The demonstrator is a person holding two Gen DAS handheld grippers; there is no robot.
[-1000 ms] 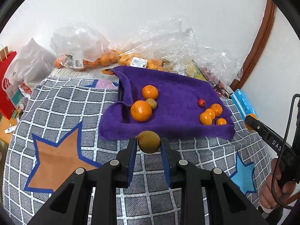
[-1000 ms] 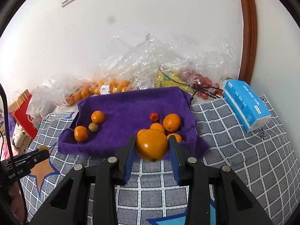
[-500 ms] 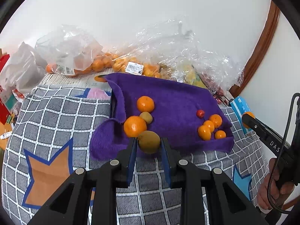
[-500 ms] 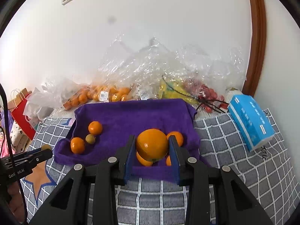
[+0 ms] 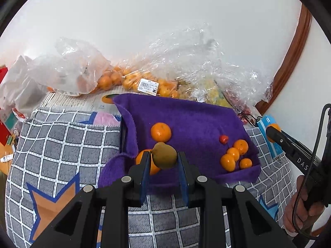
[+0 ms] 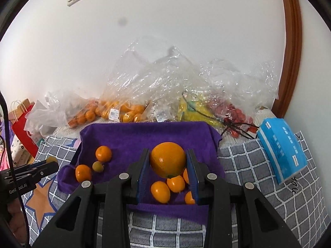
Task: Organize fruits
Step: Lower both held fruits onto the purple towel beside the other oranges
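A: Since one second ago both grippers have come forward, from over the checked blanket (image 5: 62,136) to over the purple towel (image 5: 186,115). The fruit in each one did not change.

B: What does the left gripper (image 5: 164,161) hold?

A: A brownish-green kiwi (image 5: 164,155). The jaws are closed on it, one blue pad on each side. It hangs above the near left part of the purple towel, in front of one orange (image 5: 147,162) and just before another orange (image 5: 161,132) lying further back.

B: And the right gripper (image 6: 168,165)?

A: Its jaws stand a little wider and press on a big orange (image 6: 168,159). It is held above the near right part of the purple towel, over a small group of mandarins (image 6: 175,184). In the left view a tiny red fruit (image 5: 223,139) lies just beside this group.

B: What is behind the purple towel?

A: Clear plastic bags (image 6: 165,86) with more oranges, along the white wall. At the right of the purple towel lies a blue tissue pack (image 6: 282,150), apart from it, on the checked blanket.
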